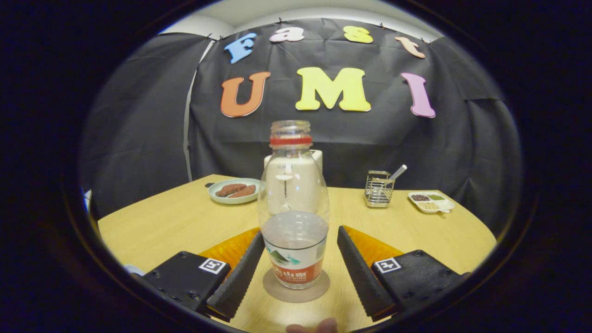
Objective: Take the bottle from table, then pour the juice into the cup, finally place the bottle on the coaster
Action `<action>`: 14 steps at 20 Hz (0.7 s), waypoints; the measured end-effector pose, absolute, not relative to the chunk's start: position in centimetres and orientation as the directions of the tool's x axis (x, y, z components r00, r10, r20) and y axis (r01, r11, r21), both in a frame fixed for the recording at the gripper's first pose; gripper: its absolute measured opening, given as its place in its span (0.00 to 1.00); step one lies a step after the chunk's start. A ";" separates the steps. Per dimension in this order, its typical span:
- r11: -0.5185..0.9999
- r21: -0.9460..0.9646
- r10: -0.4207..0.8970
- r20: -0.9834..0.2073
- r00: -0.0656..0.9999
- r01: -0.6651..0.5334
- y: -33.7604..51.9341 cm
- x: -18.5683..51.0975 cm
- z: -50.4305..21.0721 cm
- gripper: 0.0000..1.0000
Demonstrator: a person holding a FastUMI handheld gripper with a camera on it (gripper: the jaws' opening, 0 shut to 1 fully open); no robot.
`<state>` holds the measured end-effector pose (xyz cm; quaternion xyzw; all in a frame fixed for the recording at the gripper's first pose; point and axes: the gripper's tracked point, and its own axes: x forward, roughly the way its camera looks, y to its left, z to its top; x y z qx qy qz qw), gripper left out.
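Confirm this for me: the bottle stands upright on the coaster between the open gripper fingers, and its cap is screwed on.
One thing is wrong: the cap. The gripper view shows the bottle with its mouth open, only a red ring left below the threads. The rest holds: it stands upright on the coaster, between the fingers of the open gripper, which do not press on it.

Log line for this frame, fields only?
stage: bottle placed | clear plastic bottle: upright on round brown coaster | fingers: open, flanking bottle, apart

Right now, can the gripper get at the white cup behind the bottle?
Probably not directly: the bottle stands on the coaster between the open fingers, squarely in front of the cup.
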<state>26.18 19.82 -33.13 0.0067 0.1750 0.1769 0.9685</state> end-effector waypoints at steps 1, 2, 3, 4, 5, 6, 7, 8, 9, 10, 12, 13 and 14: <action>0.937 0.074 0.346 -0.321 0.882 -0.341 19.8 25.9 -32.0 1.00; 0.938 0.073 0.344 -0.308 0.887 -0.339 19.7 25.7 -30.9 1.00; 0.939 0.072 0.342 -0.295 0.892 -0.336 19.6 25.5 -29.7 1.00; 0.941 0.068 0.337 -0.281 0.899 -0.331 19.4 25.2 -28.5 1.00; 0.944 0.061 0.329 -0.265 0.906 -0.325 19.3 24.7 -26.9 1.00; 0.945 0.055 0.324 -0.252 0.912 -0.321 19.1 24.3 -25.5 1.00; 0.947 0.051 0.319 -0.238 0.917 -0.317 19.0 23.7 -23.6 1.00; 0.949 0.051 0.315 -0.220 0.923 -0.312 18.6 23.1 -21.7 1.00; 0.952 0.048 0.305 -0.189 0.933 -0.302 18.3 22.3 -19.1 1.00; 0.955 0.040 0.295 -0.155 0.943 -0.292 17.7 21.5 -16.6 1.00; 0.965 0.013 0.262 -0.093 0.960 -0.262 16.4 19.5 -11.6 1.00; 0.968 0.000 0.251 -0.070 0.966 -0.251 15.9 18.4 -9.3 0.99; 0.972 -0.012 0.233 -0.039 0.972 -0.234 15.0 17.1 -7.1 1.00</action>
